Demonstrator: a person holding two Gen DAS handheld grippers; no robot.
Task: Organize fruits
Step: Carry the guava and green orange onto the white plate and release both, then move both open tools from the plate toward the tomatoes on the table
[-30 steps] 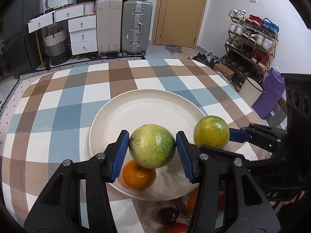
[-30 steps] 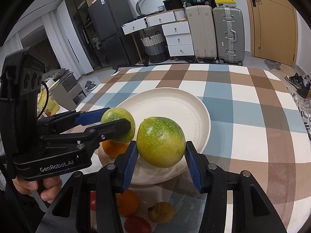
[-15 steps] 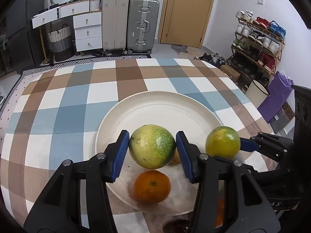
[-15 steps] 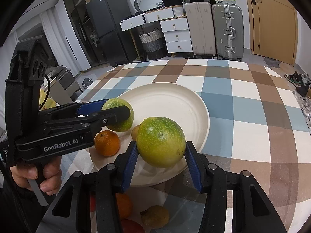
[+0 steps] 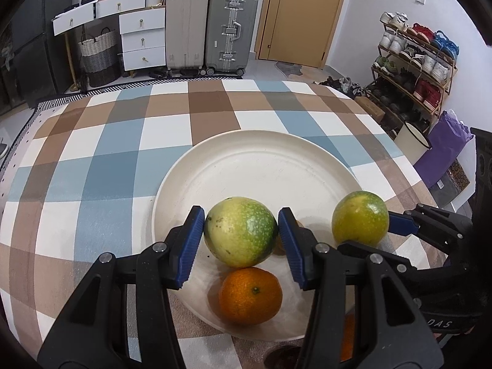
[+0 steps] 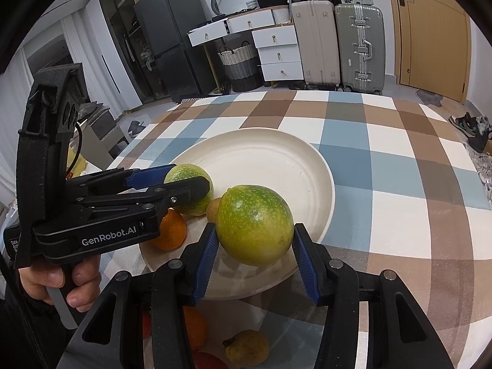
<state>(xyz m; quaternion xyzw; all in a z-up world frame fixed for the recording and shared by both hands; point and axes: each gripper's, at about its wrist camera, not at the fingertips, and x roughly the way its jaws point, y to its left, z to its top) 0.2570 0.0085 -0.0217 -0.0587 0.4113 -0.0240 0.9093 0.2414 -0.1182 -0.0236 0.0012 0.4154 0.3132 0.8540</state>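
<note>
My left gripper (image 5: 241,215) is shut on a yellow-green round fruit (image 5: 240,236), held low over the near part of the white plate (image 5: 261,160). On the plate just below it lie an orange mandarin (image 5: 250,295) and a small brownish fruit (image 5: 280,246), mostly hidden. My right gripper (image 6: 255,230) is shut on a second green speckled fruit (image 6: 255,224) over the plate's near rim (image 6: 326,184). In the right wrist view the left gripper (image 6: 189,178) with its fruit (image 6: 193,206) is at the left, close above the mandarin (image 6: 170,230).
Loose fruit lies on the checked tablecloth (image 6: 399,184) near the front edge: an orange (image 6: 193,326), a yellow pear-like fruit (image 6: 246,347) and a red one (image 6: 206,363). A person's hand (image 6: 58,283) grips the left handle. Suitcases, drawers and a shoe rack stand beyond the table.
The left gripper has moved forward and down over the plate with its fruit, so the mandarin now shows whole beneath it. The right gripper has stayed about where it was.
</note>
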